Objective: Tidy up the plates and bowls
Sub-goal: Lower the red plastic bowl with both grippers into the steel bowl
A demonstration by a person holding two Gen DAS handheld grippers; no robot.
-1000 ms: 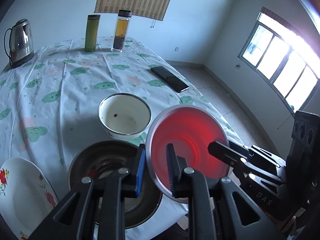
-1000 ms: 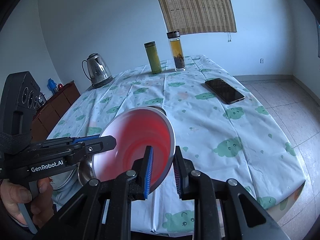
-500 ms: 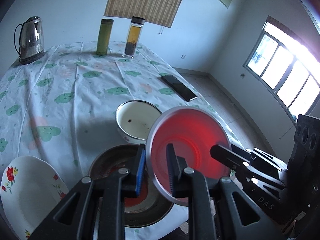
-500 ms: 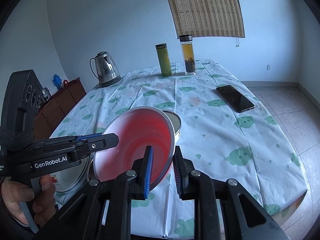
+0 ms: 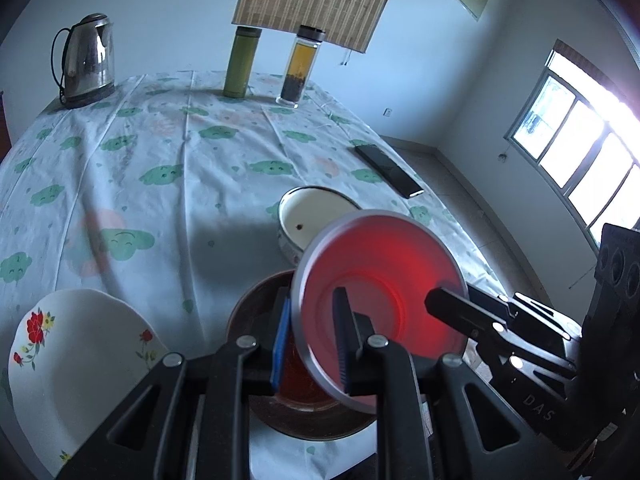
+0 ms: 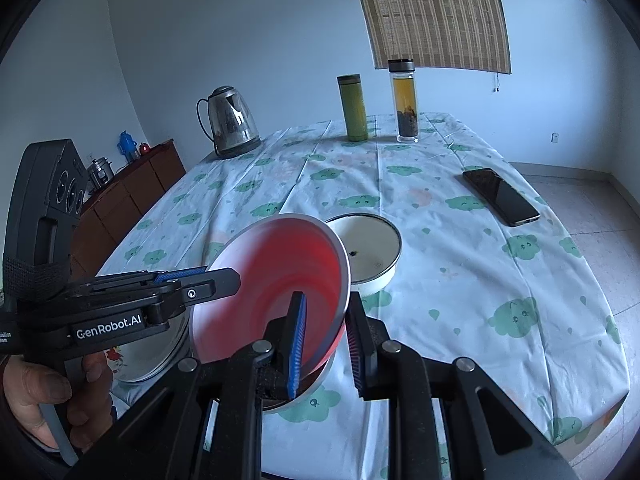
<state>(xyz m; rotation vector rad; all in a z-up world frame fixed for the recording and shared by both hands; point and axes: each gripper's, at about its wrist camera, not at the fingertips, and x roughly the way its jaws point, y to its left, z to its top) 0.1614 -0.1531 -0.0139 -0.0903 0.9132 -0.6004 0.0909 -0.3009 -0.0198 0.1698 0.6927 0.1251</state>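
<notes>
Left wrist view shows the left gripper (image 5: 312, 340) with its fingers closed on the near rim of the red bowl (image 5: 384, 292), one finger outside the metal rim and one inside the red interior. The bowl is tilted, held clear above the dark metal bowl (image 5: 256, 312) that sits on the table (image 5: 160, 208) at its near edge. The right gripper (image 5: 444, 304) reaches in from the right, and its fingers grip the bowl's opposite rim. Just beyond the red bowl stands a white enamel bowl (image 5: 308, 216) with a dark rim, upright on the patterned tablecloth. A white plate with red flowers (image 5: 76, 348) lies at the near left edge of the table, apart from the bowls. From the right wrist view, the right gripper (image 6: 324, 332) clamps the red bowl (image 6: 276, 276) between its blue pads, while the left gripper (image 6: 224, 278) comes in from the left. The white enamel bowl (image 6: 372, 244) sits just behind. A kettle (image 6: 232, 124), a green flask (image 6: 352, 108), a glass tea bottle (image 6: 406, 100) and a phone (image 6: 500, 196) are well apart on the far side.
</notes>
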